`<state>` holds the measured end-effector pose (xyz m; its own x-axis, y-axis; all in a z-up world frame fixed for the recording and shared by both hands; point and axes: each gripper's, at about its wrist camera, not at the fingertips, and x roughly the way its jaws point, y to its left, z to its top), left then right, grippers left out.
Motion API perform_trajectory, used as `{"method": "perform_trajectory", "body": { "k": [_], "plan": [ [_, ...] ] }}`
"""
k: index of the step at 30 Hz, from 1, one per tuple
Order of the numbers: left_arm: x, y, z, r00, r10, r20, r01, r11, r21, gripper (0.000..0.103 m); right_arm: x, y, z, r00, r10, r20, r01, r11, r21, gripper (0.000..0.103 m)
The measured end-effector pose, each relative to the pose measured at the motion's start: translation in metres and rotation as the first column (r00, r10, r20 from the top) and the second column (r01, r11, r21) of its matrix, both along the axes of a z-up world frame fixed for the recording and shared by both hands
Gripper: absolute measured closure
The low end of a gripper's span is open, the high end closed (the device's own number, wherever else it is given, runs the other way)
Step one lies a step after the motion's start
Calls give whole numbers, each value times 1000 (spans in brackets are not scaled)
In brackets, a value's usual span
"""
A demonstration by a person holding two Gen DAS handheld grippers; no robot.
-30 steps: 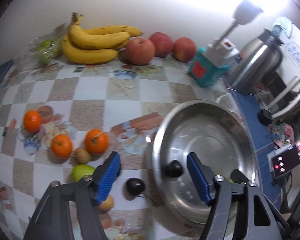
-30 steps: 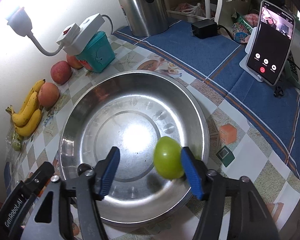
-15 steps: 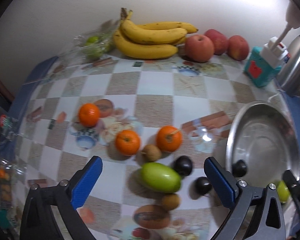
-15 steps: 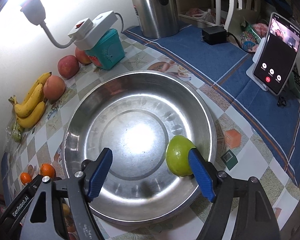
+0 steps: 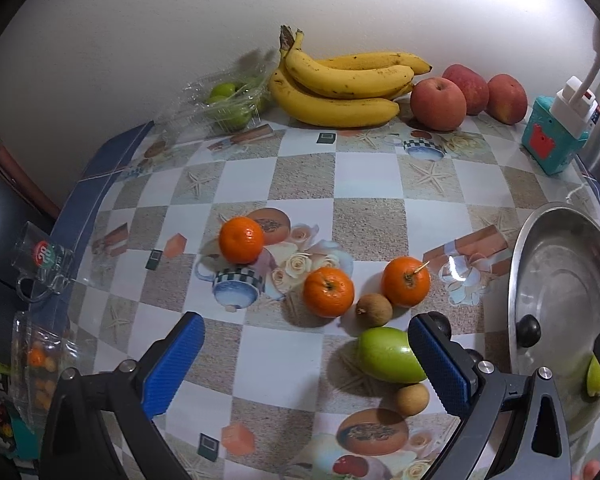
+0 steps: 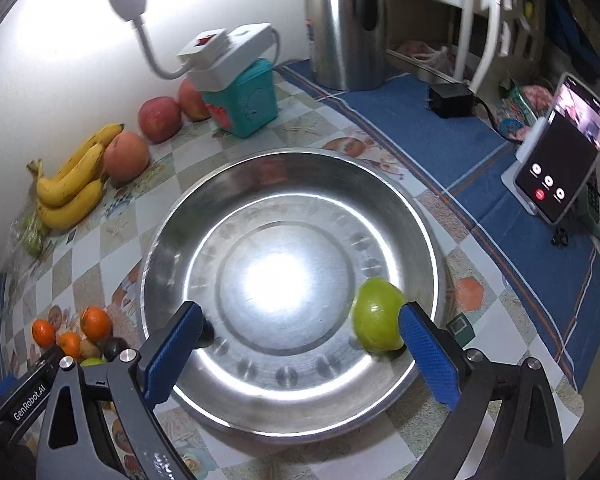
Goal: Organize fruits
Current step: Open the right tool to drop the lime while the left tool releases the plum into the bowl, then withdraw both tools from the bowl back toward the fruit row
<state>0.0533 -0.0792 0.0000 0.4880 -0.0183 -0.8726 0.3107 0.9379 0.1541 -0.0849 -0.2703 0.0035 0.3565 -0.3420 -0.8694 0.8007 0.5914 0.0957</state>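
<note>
With both claws spread wide and empty, the left claw (image 5: 304, 360) hovered beside the smooth, firm, roll-prone green mango (image 5: 390, 356) left of the steel bowl (image 5: 556, 240), best gripped across its middle.

My table, checkered patterned tablecloth (image 5: 364, 184): yellow banana bunch (image 5: 340, 84), red apples (image 5: 438, 104), three oranges (image 5: 328, 286), steel basin (image 6: 292, 184).

You face a plain white wall (image 5: 148, 40) along the worktop's (image 5: 372, 176) far edge. A checkered printed cloth covers it; blue cloth (image 6: 440, 136) runs along its right edge, glare overhead.
</note>
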Motion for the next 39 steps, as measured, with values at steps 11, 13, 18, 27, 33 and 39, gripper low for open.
{"method": "perform_trajectory", "body": {
  "k": [11, 13, 18, 27, 33, 39],
  "plan": [
    [4, 39, 13, 998, 60, 6, -60, 998, -32, 0, 24, 35, 8, 988, 149, 29, -150, 988, 39, 4],
    [5, 49, 16, 997, 82, 8, -82, 996, -40, 0, 29, 45, 9, 982, 184, 42, -186, 981, 52, 4],
    [6, 74, 22, 990, 138, 16, -137, 989, -58, 0, 41, 68, 12, 962, 263, 77, -269, 959, 85, 4],
    [4, 110, 9, 973, 224, -57, -229, 970, -86, 0, 63, 114, 13, 904, 417, 93, -425, 898, 108, 4],
    [9, 117, -17, 953, 264, -146, -276, 959, -70, 0, 73, 125, 2, 888, 456, 59, -460, 879, 123, 4],
    [15, 117, -31, 943, 276, -187, -292, 954, -63, 0, 81, 128, -18, 877, 480, 4, -473, 863, 176, 4]
  ]
}}
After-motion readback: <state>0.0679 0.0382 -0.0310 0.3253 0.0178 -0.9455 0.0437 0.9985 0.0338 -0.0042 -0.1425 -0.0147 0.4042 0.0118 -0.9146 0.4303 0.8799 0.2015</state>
